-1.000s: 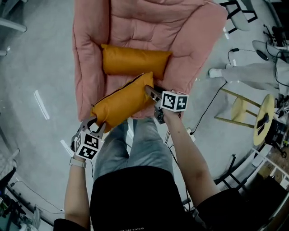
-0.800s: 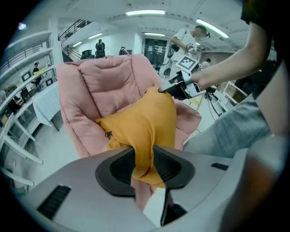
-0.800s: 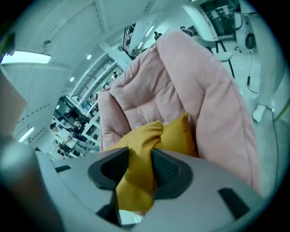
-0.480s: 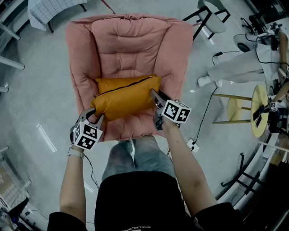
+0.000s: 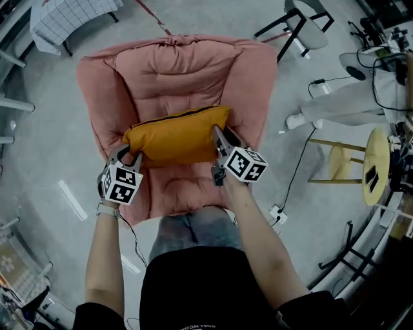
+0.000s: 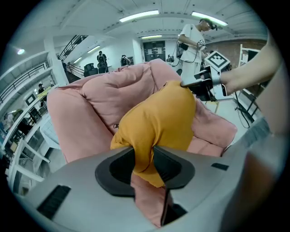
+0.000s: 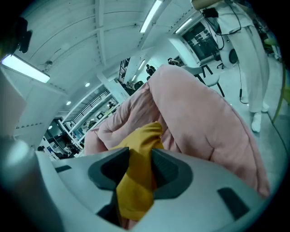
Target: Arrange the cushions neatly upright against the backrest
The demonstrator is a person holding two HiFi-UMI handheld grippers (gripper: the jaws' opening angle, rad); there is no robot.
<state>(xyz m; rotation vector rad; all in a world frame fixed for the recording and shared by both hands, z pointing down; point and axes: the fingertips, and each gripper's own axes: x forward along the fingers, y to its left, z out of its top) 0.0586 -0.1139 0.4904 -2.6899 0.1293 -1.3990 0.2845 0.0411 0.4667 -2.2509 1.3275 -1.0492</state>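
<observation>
An orange cushion [image 5: 175, 135] hangs level over the seat of the pink armchair [image 5: 174, 71], just in front of its backrest. My left gripper [image 5: 128, 155] is shut on the cushion's left corner, and my right gripper [image 5: 218, 135] is shut on its right corner. In the left gripper view the orange fabric [image 6: 158, 118] is pinched between my left gripper's [image 6: 144, 159] pads, with the right gripper [image 6: 199, 84] at the far end. The right gripper view shows the cushion's corner [image 7: 140, 140] bunched in my right gripper [image 7: 139, 170] beside the armchair's arm [image 7: 204, 113]. A second cushion is hidden.
A yellow stool [image 5: 352, 158] and a person in white [image 5: 342, 106] are to the right of the armchair. Cables and a power strip [image 5: 276, 213] lie on the floor near its right front. A grey chair [image 5: 303, 19] stands behind, a checked cloth [image 5: 71, 16] at the back left.
Both grippers have carried the orange cushion from the seat's front edge toward the backrest and levelled it. It now covers the second orange cushion that showed a second ago.
</observation>
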